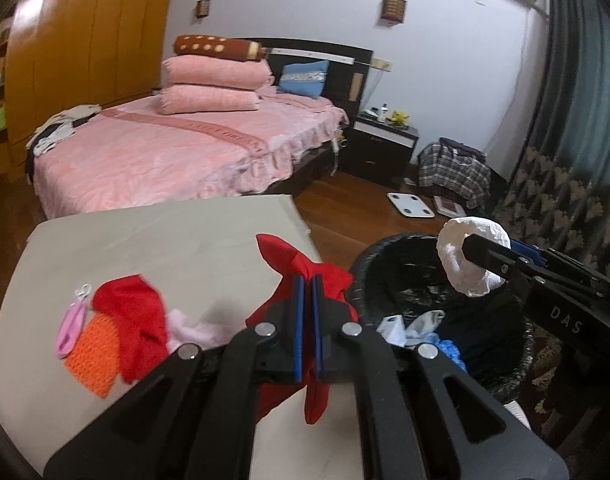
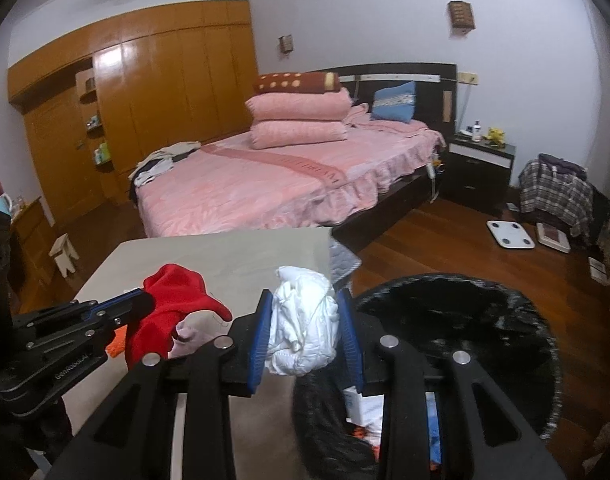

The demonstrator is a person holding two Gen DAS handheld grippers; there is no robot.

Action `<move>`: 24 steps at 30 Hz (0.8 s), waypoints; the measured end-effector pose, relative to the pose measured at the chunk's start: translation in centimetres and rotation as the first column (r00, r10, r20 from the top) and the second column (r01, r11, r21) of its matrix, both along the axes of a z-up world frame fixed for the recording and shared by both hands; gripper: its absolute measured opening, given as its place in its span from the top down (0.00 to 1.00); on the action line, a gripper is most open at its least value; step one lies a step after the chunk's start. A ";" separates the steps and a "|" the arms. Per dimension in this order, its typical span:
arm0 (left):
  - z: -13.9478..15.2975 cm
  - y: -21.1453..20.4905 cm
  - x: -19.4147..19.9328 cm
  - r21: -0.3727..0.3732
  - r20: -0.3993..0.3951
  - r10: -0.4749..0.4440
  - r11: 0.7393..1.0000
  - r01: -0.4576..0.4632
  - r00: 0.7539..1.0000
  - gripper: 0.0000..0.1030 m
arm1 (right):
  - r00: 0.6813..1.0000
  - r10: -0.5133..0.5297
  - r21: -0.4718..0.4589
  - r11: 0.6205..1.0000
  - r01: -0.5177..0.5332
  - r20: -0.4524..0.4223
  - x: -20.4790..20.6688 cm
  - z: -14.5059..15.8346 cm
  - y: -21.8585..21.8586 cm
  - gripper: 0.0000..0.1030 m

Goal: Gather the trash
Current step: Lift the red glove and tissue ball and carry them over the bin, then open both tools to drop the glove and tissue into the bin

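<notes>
My left gripper (image 1: 308, 280) is shut on a red cloth (image 1: 301, 272) and holds it above the right edge of the beige table (image 1: 165, 240). My right gripper (image 2: 305, 300) is shut on a crumpled white wad (image 2: 303, 320), seen in the left wrist view (image 1: 465, 260) over the black-lined trash bin (image 1: 381, 256). The bin (image 2: 505, 320) stands on the floor right of the table and holds several scraps (image 1: 417, 328). In the right wrist view the left gripper (image 2: 141, 300) holds the red cloth (image 2: 173, 300).
On the table lie another red cloth (image 1: 133, 316), an orange knitted piece (image 1: 95, 356), a pink pouch (image 1: 71, 330) and a pale pink cloth (image 1: 193, 328). Behind are a pink bed (image 1: 165, 152), a nightstand (image 1: 379, 148), a scale (image 1: 411, 205) and a plaid bag (image 1: 453, 170).
</notes>
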State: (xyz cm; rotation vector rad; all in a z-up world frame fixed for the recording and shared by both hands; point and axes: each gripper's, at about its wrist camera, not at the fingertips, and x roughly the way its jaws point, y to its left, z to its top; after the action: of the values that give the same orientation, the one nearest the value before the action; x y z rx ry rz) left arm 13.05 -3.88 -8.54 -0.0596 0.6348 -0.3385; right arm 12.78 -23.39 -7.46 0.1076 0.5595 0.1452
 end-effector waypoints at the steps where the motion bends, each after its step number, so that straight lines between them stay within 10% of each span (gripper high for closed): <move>1: 0.0 -0.5 0.0 0.000 0.002 -0.011 1.000 0.011 1.000 0.97 | 1.000 -0.014 0.000 1.000 0.014 0.003 -0.3 0.1 -0.6 0.68; 24: -1.7 -13.0 2.8 0.001 -0.006 -0.270 0.963 0.270 0.963 0.97 | 0.968 -0.253 -0.050 0.966 0.252 -0.008 -2.7 -1.6 -11.3 0.68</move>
State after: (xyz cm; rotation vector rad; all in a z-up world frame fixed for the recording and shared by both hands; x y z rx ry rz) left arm 15.84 -16.87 -10.24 0.0281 0.6503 -0.6015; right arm 10.08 -34.69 -9.04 0.1315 0.5590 -0.1175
